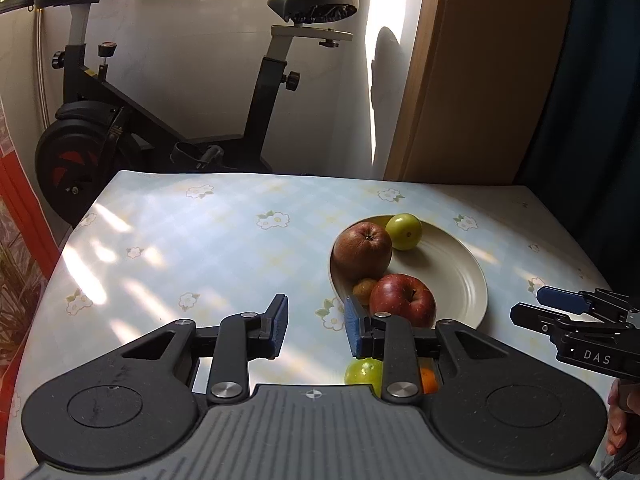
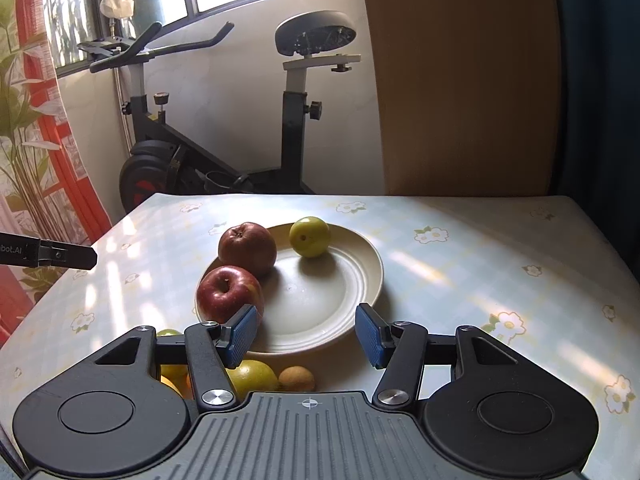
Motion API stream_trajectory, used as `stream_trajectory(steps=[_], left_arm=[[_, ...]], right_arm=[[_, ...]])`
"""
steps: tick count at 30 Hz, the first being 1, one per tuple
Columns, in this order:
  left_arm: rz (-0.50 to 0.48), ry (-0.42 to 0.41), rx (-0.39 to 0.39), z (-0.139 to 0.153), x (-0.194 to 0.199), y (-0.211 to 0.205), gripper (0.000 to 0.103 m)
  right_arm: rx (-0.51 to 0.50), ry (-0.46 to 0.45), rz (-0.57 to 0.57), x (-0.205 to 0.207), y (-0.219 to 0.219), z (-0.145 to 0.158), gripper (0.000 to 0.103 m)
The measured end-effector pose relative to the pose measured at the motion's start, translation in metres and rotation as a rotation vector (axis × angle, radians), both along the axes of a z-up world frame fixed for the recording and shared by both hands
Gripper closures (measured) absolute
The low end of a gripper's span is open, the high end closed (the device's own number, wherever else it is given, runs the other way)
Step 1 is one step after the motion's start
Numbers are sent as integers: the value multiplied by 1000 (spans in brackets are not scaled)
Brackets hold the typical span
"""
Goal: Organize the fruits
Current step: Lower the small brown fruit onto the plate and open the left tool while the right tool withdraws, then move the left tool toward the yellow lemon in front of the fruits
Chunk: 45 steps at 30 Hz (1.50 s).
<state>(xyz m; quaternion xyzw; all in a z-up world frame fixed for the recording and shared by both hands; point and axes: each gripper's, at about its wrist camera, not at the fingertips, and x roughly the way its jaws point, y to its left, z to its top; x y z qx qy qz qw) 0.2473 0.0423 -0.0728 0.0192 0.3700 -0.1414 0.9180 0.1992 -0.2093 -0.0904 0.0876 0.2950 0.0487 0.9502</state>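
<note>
A cream plate (image 1: 452, 280) (image 2: 320, 312) on the flowered table holds a dull red apple (image 1: 362, 250) (image 2: 247, 248), a shiny red apple (image 1: 402, 300) (image 2: 228, 294) and a green fruit (image 1: 404, 231) (image 2: 309, 237). In the left wrist view a small brown fruit (image 1: 363, 290) sits between the apples at the rim. My left gripper (image 1: 316, 320) hangs open just left of the plate, nothing between its pads. Over the plate's near rim my right gripper (image 2: 308, 332) is open and empty. Loose fruit lies under the grippers: a green one (image 1: 364, 372), a yellow-green one (image 2: 252, 378), a brown one (image 2: 296, 378).
An exercise bike (image 1: 160, 120) (image 2: 216, 140) stands behind the table's far edge. A wooden panel (image 2: 460, 80) rises at the back right, a red patterned curtain (image 2: 36, 140) at the left. A hand (image 1: 620, 420) shows at the right edge.
</note>
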Motion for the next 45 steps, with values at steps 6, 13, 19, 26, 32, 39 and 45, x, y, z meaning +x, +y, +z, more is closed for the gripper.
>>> stream_trajectory(steps=[6, 13, 19, 26, 32, 39, 45], left_arm=[[11, 1, -23, 0, -15, 10, 66], [24, 3, -22, -3, -28, 24, 66], [34, 13, -26, -10, -37, 30, 66], [49, 24, -36, -14, -41, 32, 66], [46, 21, -39, -16, -46, 31, 66], [45, 41, -33, -22, -54, 33, 66], [47, 66, -36, -29, -62, 38, 66]], right_arm=[[-8, -7, 6, -15, 16, 0, 52], [2, -16, 29, -26, 35, -4, 52], [5, -12, 57, -31, 46, -8, 52], [5, -15, 79, -36, 52, -9, 52], [1, -20, 89, -40, 54, -9, 52], [-1, -21, 111, -51, 61, -16, 52], [7, -14, 137, -57, 68, -22, 52]])
